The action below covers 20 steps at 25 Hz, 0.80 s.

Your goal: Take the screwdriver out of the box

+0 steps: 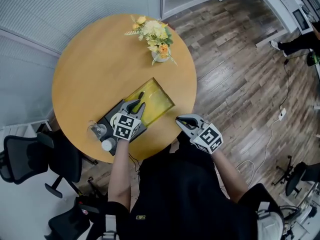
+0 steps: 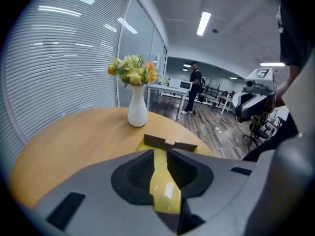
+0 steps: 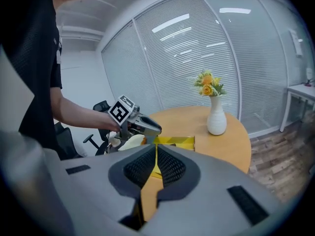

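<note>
An open yellow box (image 1: 159, 103) lies on the round wooden table (image 1: 90, 69), its dark lid (image 1: 111, 116) folded out to the left. A slim dark thing (image 1: 140, 94), probably the screwdriver, lies in the box at its far left side. My left gripper (image 1: 136, 105) hovers over the box's near left part, open, with only the yellow box (image 2: 153, 173) showing in the gap of the left gripper (image 2: 160, 151). The right gripper (image 1: 179, 120) hangs at the table's near right edge, shut and empty. In the right gripper view, the right gripper (image 3: 156, 149) points at the box (image 3: 178, 141) and the left gripper (image 3: 143, 126).
A white vase of yellow flowers (image 1: 159, 44) stands at the far side of the table. A clear glass (image 1: 97, 130) and a small white cap (image 1: 107, 145) sit by the lid at the near left edge. Black office chairs (image 1: 30, 159) stand at the left.
</note>
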Available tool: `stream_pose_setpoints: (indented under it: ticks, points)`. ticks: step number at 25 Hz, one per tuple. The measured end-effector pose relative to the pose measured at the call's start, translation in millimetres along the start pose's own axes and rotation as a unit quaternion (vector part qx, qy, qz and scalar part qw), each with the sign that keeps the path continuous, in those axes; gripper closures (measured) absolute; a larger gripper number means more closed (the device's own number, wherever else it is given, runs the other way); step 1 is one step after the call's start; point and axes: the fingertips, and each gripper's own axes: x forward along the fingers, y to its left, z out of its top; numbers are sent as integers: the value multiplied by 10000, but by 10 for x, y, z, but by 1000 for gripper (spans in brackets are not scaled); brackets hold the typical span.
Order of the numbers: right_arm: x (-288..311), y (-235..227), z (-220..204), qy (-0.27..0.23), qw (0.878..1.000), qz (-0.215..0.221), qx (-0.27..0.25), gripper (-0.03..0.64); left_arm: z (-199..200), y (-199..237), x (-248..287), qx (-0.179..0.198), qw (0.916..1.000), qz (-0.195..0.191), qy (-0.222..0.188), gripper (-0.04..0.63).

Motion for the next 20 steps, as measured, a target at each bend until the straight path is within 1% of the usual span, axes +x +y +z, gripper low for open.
stream_pose_setpoints:
  ticks: [4,5,8,10,12,15,20]
  points:
    - [31,-93,-10,63,10000,-37,36,609,-117,143,154,265,9970,183,699,495]
    - [37,-109,-23,85,9999,-49,57,607,-142,164,185,260,9957,203,870,492]
    - [54,-142,-74,143,9998,-45,142,609,-256,196,313,15,9915,152,1290,468]
    - [64,-148,-105,174,9997,-24,175,609,-311,220,395,-59,9888,130,1488,465]
    - [78,-152,-132,196,9996,-1,210,607,-363,255,463,-78,9861,163,1649,439]
    - [100,-180,-164,227,9994,20,275,609,-441,309,551,-129,9819,226,1875,417]
    - [148,-238,-233,297,9990,66,326,609,-602,326,688,-178,9737,124,2269,387]
